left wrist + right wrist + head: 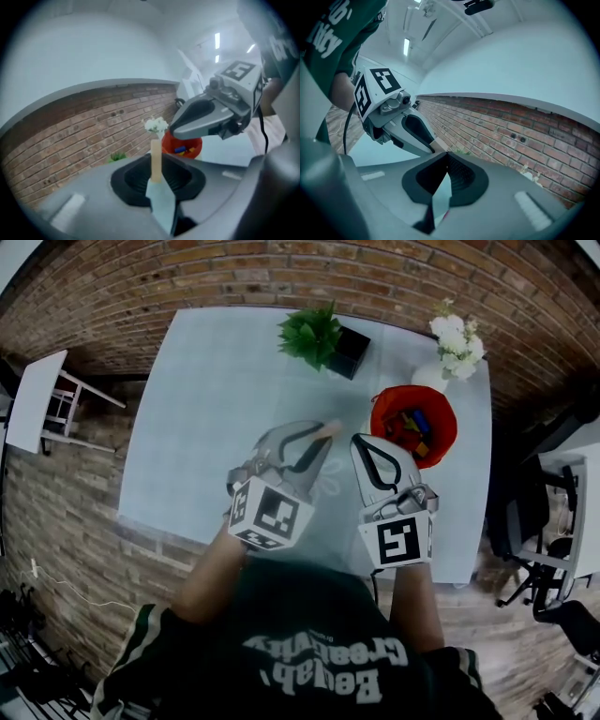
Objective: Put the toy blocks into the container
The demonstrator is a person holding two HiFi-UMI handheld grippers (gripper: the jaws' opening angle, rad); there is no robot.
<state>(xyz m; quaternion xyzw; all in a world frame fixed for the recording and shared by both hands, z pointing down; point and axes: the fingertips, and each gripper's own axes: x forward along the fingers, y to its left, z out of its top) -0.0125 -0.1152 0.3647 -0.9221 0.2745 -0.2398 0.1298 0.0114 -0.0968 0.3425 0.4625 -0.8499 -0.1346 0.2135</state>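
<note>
Dark green shirt (281, 615), white chest lettering (323, 667)

The left gripper (317, 435) is clamping a wooden block (155, 159) and pointing slightly downward. The right gripper (362, 442) is hovering alongside, jaws together.

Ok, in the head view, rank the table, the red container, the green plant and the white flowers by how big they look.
1. table
2. red container
3. green plant and white flowers: they look too alike in size to rank.
</note>
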